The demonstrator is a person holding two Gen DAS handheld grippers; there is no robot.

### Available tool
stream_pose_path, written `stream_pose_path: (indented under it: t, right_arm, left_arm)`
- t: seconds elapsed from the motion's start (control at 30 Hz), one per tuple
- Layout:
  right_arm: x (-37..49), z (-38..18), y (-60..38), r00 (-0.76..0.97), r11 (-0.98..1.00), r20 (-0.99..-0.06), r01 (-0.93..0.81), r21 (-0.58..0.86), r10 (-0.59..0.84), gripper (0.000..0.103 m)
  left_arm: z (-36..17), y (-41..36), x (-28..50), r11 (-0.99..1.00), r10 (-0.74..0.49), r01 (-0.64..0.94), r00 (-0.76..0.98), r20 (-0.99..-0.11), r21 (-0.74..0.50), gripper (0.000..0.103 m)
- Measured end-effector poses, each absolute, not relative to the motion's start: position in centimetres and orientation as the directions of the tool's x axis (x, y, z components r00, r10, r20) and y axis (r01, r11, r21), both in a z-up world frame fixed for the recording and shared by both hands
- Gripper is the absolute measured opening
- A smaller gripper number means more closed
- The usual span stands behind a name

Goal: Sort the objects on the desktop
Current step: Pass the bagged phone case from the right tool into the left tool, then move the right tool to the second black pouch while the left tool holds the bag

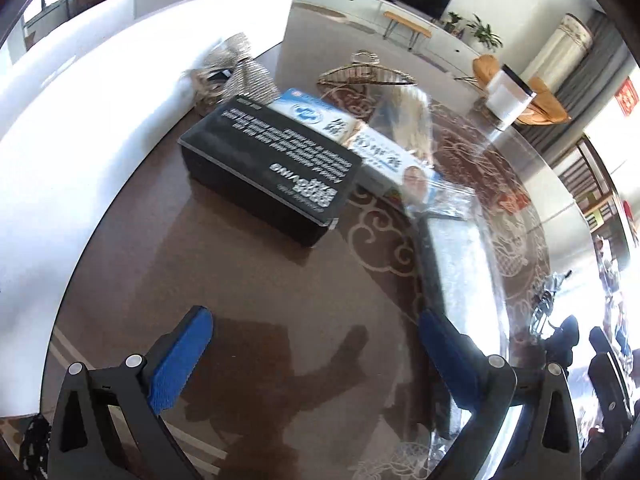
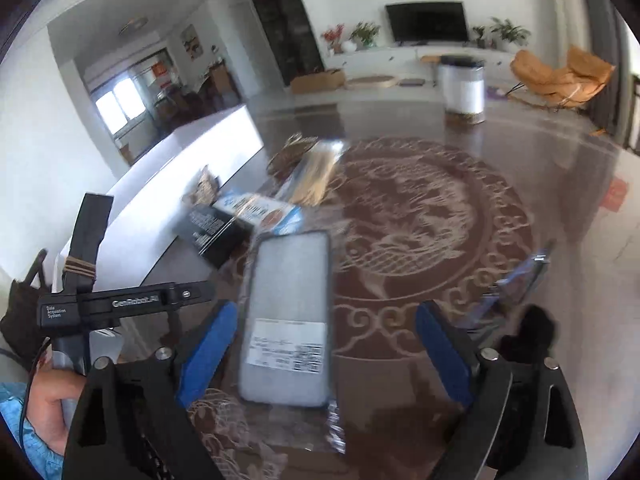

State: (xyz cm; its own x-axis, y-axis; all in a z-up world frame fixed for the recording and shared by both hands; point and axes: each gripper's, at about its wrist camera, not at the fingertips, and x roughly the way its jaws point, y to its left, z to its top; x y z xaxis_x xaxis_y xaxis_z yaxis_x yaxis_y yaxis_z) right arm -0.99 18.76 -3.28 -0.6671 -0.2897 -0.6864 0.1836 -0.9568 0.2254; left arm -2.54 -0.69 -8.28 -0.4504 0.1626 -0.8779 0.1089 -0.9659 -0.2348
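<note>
Right gripper [image 2: 320,354]: jaws standing wide, holding nothing; blue pads not pressing anything.
Phone case [image 2: 286,320]: a clear-packaged case lying on the glass table [image 2: 520,184] between the right fingers, nearer the left pad; whether that pad is touching it, I cannot tell.
Long axis: running near to far, along the fingers.
Left gripper [image 1: 316,356]: gaping, empty, pointing at the black box [image 1: 268,168] farther off.
Nearer hand: the right.

Home living room: television [image 2: 427,22], orange lounge chair [image 2: 560,74], houseplants [image 2: 509,30].
</note>
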Motion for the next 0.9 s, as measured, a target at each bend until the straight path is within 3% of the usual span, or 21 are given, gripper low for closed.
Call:
stream_pose_path:
  t: [0.13, 0.2, 0.33, 0.4, 0.7, 0.9]
  right_arm:
    - [1.0, -2.9, 24.3, -0.709, -0.991, -0.699, 0.003, 0.132, -0.095, 0.103]
    - [0.5, -4.4, 25.7, -0.663, -0.989, -0.743, -0.02, 0.145, -0.095, 0.103]
    - [0.0, -6.9, 25.9, -0.63, -0.992, -0.773, -0.03, 0.123, -0.076, 0.103]
    - [0.1, -7.8, 25.5, -0.621, -0.995, -0.781, -0.013, 0.099, -0.07, 0.103]
    - [-0.4, -10.1, 23.7, -0.583, -1.0, -0.812, -0.017, -0.009, 0.017, 0.103]
    - [-0.7, -10.3, 23.2, -0.581, -1.0, -0.814, -0.013, -0.019, 0.023, 0.103]
  left_arm:
    - [-7.7, 2.8, -2.0, -0.963, 0.238, 0.008, -0.451, -0.86, -0.271, 0.103]
    - [-8.3, 5.1, -2.3, -0.965, 0.234, 0.006, -0.42, -0.877, -0.261, 0.103]
    - [-9.9, 10.1, -3.3, -0.996, 0.092, -0.024, -0.375, -0.922, -0.09, 0.103]
    - [-9.9, 11.1, -3.5, -0.998, 0.065, -0.016, -0.395, -0.916, -0.064, 0.103]
    - [-9.9, 9.8, -4.2, -0.992, 0.042, 0.087, -0.417, -0.908, -0.086, 0.103]
    - [-9.3, 9.7, -4.0, -0.996, 0.024, 0.062, -0.447, -0.894, -0.057, 0.103]
